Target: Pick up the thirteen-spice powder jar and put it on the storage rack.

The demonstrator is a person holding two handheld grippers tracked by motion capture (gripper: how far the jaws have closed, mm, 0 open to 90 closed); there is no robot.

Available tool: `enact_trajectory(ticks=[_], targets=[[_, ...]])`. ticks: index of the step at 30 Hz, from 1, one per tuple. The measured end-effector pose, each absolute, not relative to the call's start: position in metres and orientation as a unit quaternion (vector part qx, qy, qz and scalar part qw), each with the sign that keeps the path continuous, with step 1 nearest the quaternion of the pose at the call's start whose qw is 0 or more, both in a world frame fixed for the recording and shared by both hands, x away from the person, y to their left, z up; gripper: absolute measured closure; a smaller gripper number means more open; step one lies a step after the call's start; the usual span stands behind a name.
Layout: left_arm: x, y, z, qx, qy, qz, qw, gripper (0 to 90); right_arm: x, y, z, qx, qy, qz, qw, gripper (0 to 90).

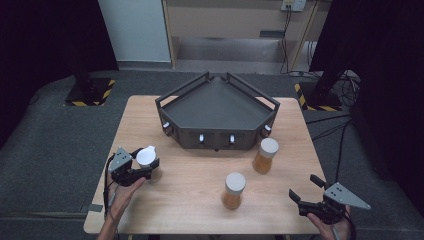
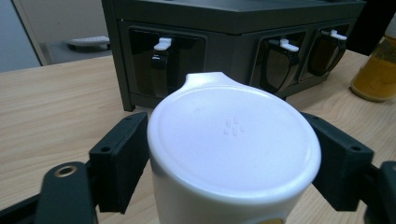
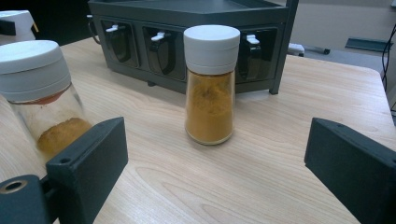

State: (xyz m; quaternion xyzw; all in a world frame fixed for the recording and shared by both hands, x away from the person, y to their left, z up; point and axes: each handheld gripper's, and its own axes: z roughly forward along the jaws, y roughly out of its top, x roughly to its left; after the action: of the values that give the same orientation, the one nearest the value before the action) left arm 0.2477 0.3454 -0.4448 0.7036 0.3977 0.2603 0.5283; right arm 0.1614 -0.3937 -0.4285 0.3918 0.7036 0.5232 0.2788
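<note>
White-capped and standing upright near the table's left edge, the spice jar (image 2: 233,154) sits squarely between the left gripper (image 1: 142,167)'s black pads (image 2: 119,163), which have closed against the cap's two sides. A clean lift, I judge, wants the grip kept level and the jar raised straight up before carrying it toward the dark rack (image 1: 217,112). The right gripper (image 1: 307,192) waits with jaws wide apart, holding nothing.

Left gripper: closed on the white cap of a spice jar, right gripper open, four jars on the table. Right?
Not four: the high view shows three jars. The left gripper grips one jar's white cap; two more stand free. The right gripper is open.
</note>
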Motion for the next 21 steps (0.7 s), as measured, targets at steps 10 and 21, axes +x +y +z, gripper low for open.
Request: enact_trajectory(ticks=[10,21], targets=[[0.245,0.341,-0.445,0.707,0.387,0.278,0.523,29.8,0.161,-0.394,-0.429,0.391,0.704,0.523,0.279,6.1],[0.252,0.341,-0.428,0.715,0.363,0.261,0.538,29.9,0.162,-0.393,-0.429,0.392,0.704,0.523,0.278,6.1]])
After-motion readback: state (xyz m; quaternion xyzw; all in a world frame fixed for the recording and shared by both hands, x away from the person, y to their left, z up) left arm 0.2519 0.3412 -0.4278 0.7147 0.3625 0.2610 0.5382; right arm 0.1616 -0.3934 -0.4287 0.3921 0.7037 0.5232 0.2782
